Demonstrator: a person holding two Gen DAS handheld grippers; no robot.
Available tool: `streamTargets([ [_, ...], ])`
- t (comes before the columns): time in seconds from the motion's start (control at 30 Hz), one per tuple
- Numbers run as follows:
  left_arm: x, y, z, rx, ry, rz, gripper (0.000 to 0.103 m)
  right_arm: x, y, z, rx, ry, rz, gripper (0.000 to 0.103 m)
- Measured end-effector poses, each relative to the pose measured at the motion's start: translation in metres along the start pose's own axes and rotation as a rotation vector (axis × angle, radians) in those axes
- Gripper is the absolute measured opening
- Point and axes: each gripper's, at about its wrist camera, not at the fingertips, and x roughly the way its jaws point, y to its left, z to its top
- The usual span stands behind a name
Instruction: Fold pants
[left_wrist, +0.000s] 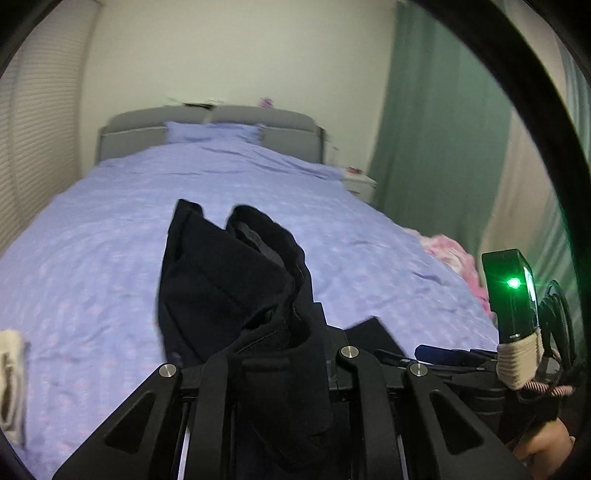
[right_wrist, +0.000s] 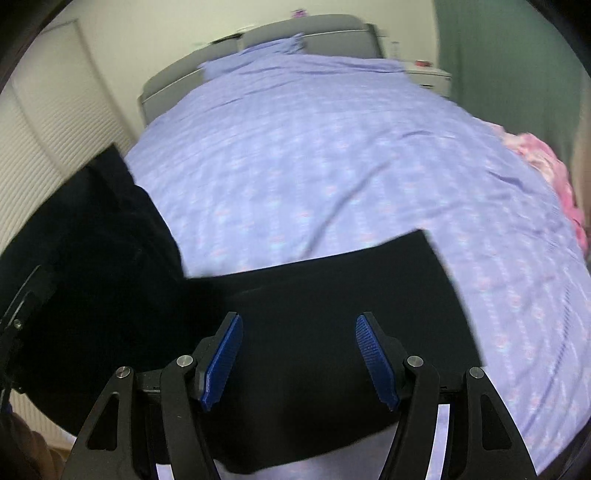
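Black pants (left_wrist: 221, 280) hang bunched from my left gripper (left_wrist: 284, 354), which is shut on the dark fabric and holds it above the bed; the cloth hides its fingertips. In the right wrist view a flat stretch of the pants (right_wrist: 332, 280) lies across the lilac bed cover (right_wrist: 314, 147). The lifted part rises as a dark mass at the left (right_wrist: 92, 240). My right gripper (right_wrist: 299, 358) hovers over the flat stretch, its blue pads (right_wrist: 221, 362) wide apart with nothing pressed between them.
The bed cover (left_wrist: 110, 221) runs back to a grey headboard (left_wrist: 221, 118) and a pillow. A pink cloth (left_wrist: 450, 251) lies at the bed's right edge, a cream cloth (left_wrist: 11, 369) at its left. A white nightstand (left_wrist: 360, 182) and green curtain (left_wrist: 424, 129) stand on the right.
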Motion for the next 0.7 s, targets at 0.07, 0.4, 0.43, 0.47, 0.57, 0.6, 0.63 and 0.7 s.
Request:
streamTargets([
  [0.07,0.026,-0.025,-0.001,0.016,0.036,-0.033,0.016,-0.001,-0.028,0.0,0.019,0.003,-0.03,0.065],
  [0.4,0.138,-0.129,-0.05,0.085,0.285,-0.103,0.013,0.017,-0.162,-0.007,0.116,0.07,-0.153,0.065],
  [0.43,0.144,-0.138,-0.058,0.095,0.305,-0.104,0.013,0.021,-0.173,-0.009,0.122,0.083,-0.162,0.065],
  [0.47,0.153,-0.146,-0.059,0.093,0.322,-0.108,0.013,0.023,-0.179,-0.012,0.125,0.089,-0.167,0.065],
  [0.57,0.168,-0.158,-0.066,0.081,0.357,-0.119,0.014,0.032,-0.197,-0.018,0.129,0.116,-0.187,0.065],
  [0.6,0.171,-0.161,-0.07,0.083,0.366,-0.125,0.014,0.033,-0.201,-0.019,0.134,0.122,-0.187,0.065],
  [0.63,0.175,-0.165,-0.072,0.086,0.373,-0.12,0.015,0.035,-0.205,-0.02,0.138,0.13,-0.184,0.065],
  [0.7,0.183,-0.166,-0.08,0.078,0.41,-0.109,0.03,0.038,-0.209,-0.02,0.137,0.137,-0.178,0.065],
])
